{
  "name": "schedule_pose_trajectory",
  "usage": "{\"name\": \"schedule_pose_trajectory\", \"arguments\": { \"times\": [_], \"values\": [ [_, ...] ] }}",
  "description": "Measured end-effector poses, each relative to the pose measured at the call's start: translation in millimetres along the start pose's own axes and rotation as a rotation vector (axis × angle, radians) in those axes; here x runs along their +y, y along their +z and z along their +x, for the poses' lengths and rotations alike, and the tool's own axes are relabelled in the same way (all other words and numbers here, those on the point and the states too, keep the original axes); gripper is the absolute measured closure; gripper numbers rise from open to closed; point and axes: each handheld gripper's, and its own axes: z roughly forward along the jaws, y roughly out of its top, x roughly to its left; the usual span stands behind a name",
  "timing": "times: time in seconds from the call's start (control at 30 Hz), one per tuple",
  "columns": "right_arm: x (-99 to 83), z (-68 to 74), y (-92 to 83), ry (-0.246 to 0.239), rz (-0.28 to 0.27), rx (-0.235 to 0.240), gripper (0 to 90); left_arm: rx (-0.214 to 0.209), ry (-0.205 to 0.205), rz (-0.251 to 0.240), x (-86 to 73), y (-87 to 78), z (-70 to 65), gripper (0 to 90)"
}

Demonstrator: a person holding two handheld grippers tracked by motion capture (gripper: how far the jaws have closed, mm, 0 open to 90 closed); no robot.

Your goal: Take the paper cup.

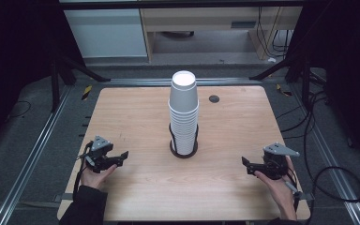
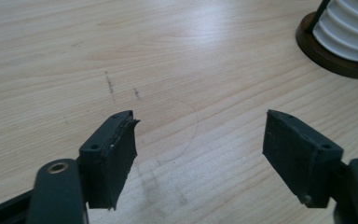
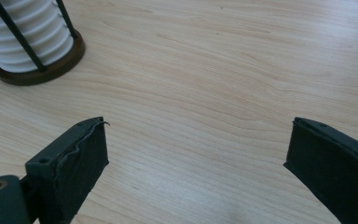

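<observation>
While the high view shows the whole cup stack (image 1: 183, 112), both hand-held gripper views catch just its base, I think; left hand-held gripper (image 2: 200, 154) and right hand-held gripper (image 3: 198, 163) jaws apart, empty.

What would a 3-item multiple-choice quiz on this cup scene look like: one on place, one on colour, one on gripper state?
1. Where is the cup stack?
A. table's middle
B. beside the left gripper
C. on the floor

2. What colour are the cups?
A. red
B. white
C. blue

3. How do the left gripper jaws stand?
A. shut on a cup
B. apart, nothing between
C. clamped on a cable

Answers: 1 A, it stands in a dark holder mid-table; 2 B, all white; 3 B, bare wood shows between them.
</observation>
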Motion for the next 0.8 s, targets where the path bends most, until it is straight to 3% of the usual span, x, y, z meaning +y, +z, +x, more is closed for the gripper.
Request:
{"name": "schedule_pose_trajectory", "arguments": {
  "times": [0.2,0.43,0.57,0.8],
  "values": [
    [5.9,2.4,-4.0,0.036,-0.017,0.042,2.7,0.01,-0.016,-0.031,0.6,-4.6,1.7,28.0],
    [18.2,6.1,-13.7,0.047,-0.063,0.023,1.5,-0.006,-0.035,-0.009,3.6,-5.1,-0.6,29.3],
    [26.5,11.2,-16.8,0.019,-0.065,0.019,4.7,-0.024,-0.05,0.016,6.1,-4.8,0.7,26.6],
    [55.1,17.8,-26.0,-0.01,-0.15,0.07,7.6,-0.053,-0.051,0.01,8.5,-7.4,0.9,22.3]
  ]
}}
